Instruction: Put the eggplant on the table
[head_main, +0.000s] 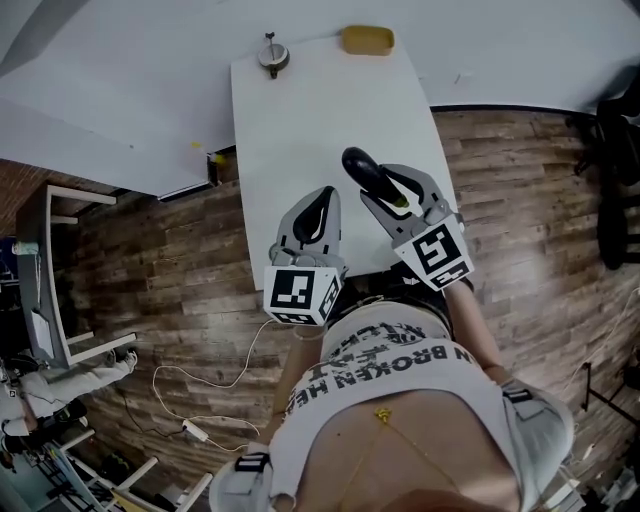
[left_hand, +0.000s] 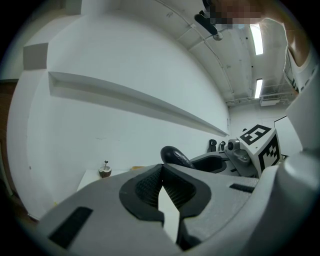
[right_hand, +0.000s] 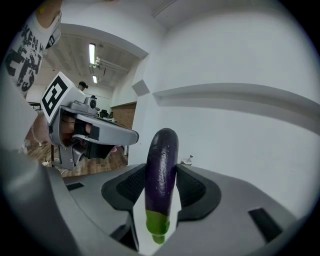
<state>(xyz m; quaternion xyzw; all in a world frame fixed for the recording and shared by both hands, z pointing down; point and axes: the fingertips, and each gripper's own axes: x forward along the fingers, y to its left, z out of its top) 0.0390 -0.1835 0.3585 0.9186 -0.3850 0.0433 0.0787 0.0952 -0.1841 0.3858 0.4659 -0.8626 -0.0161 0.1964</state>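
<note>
One dark purple eggplant (head_main: 362, 168) (right_hand: 161, 165) with a green stem end, one long white table (head_main: 290, 130), and two grey two-jaw grippers: left gripper (head_main: 325, 196) (left_hand: 161, 169), right gripper (head_main: 386, 184) (right_hand: 161, 172), one marker cube each. At the table's far end: one small round brown bowl-like thing (head_main: 273, 56) (left_hand: 104, 171) on the left, one flat yellow oval object (head_main: 366, 39) on the right.

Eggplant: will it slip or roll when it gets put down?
The eggplant looks smooth and shiny, so it may be a bit slippery, though the right gripper grips it with ribbed pads. It sticks out without drooping, so it is probably stiff. Its rounded body might roll a little on the flat table.
</note>
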